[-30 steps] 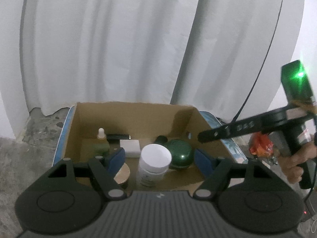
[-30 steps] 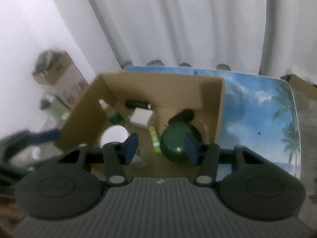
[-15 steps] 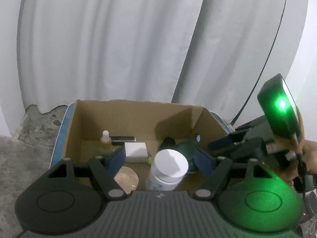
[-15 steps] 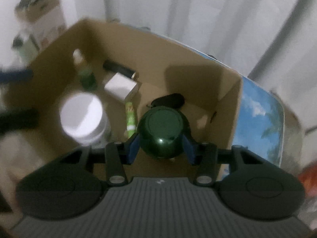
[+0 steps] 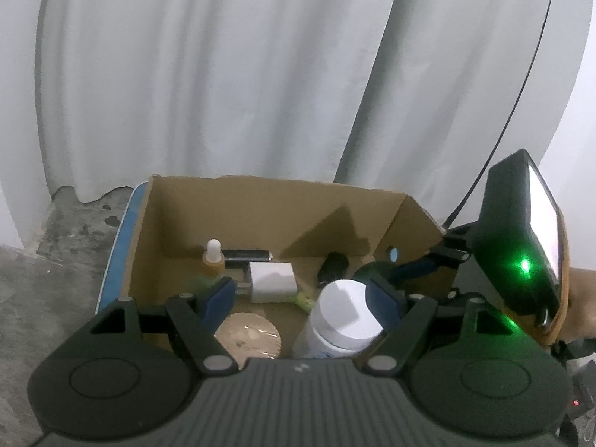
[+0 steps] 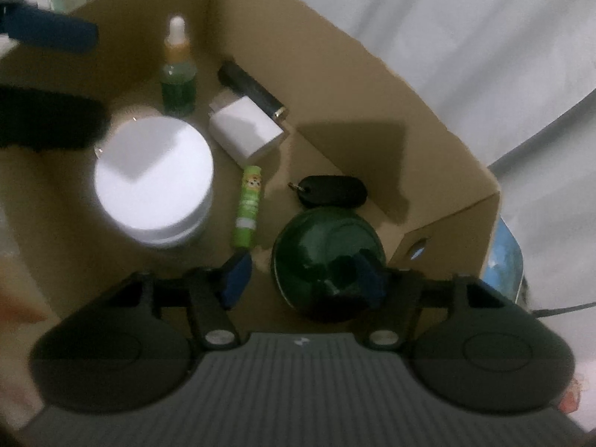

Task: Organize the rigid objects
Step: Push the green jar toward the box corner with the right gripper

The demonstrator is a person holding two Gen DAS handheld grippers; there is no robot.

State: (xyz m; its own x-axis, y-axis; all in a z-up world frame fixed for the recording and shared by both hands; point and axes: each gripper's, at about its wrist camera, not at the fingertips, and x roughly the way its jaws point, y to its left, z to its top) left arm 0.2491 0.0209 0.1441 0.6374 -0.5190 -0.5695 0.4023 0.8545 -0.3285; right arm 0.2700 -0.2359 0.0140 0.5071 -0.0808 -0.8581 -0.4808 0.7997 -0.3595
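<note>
Hovering over the open cardboard box, the right gripper has its blue-padded fingers spread apart with nothing clamped; the right pad sits over the rim of the dark green bowl, which rests on the box floor near the right wall, while the left pad hangs free beside it. Just beyond the bowl lies a black key fob, touching or nearly touching its far edge. A lime-green tube lies on the floor between the bowl and the white-lidded jar, which stands upright. Farther back are a white block, a black cylinder along the back wall, and a green dropper bottle standing upright.

The left gripper is also spread wide and holds nothing; from its view the jar sits just beside its right pad, and a round tan disc lies near its left pad. The box stands on a blue-printed table.
</note>
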